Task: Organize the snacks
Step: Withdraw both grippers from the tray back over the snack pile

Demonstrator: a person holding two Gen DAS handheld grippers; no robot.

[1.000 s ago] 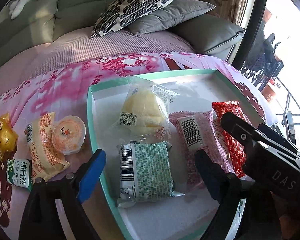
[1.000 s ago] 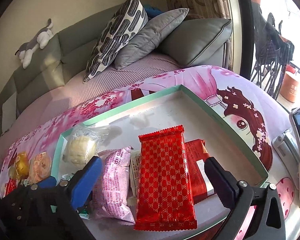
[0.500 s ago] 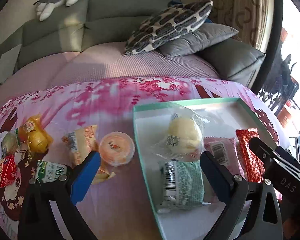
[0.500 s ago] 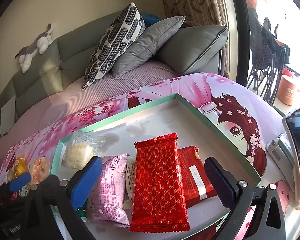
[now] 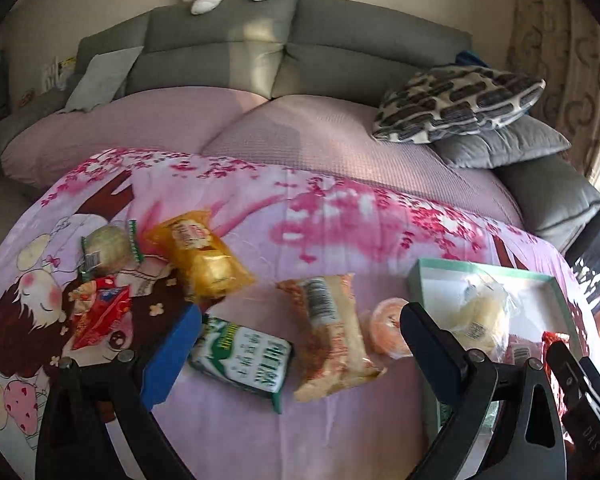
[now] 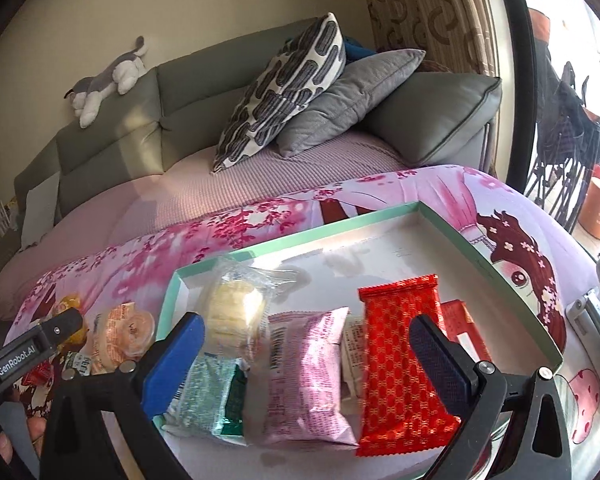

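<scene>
Snacks lie in two groups around your landmark, the shallow mint-green rectangular tray (image 6: pixel 452 224) on the pink cartoon-printed cloth (image 5: pixel 260 196). Inside the tray sit a clear-wrapped pale round bun (image 6: pixel 236 312), a green foil packet (image 6: pixel 210 404), a pink foil packet (image 6: pixel 304 376) and a red patterned foil bar (image 6: pixel 400 364), side by side, with another red packet (image 6: pixel 466 328) partly hidden behind the bar.

Left of the tray, loose on the cloth, you have a small orange jelly cup (image 5: pixel 386 326) just beside the tray wall, then a long beige plastic-wrapped pastry (image 5: pixel 334 330), a green-and-white milk carton (image 5: pixel 244 360), a yellow bag (image 5: pixel 204 256), a small red packet (image 5: pixel 100 314) and a round pale-green cake (image 5: pixel 106 248) farthest away.

Your left gripper (image 5: pixel 300 340) hangs spread wide and empty above the carton and pastry. Your right gripper (image 6: pixel 308 356) is likewise spread and empty, hovering over the tray's packets.

Judging by looks, the carton is the stiffest and probably the heaviest piece; take it across its narrow sides. The wrapped pastry is probably soft and light with slippery film; pinch its middle gently, not the crimped ends. The jelly cup probably dents easily; grip its rim sides.
</scene>
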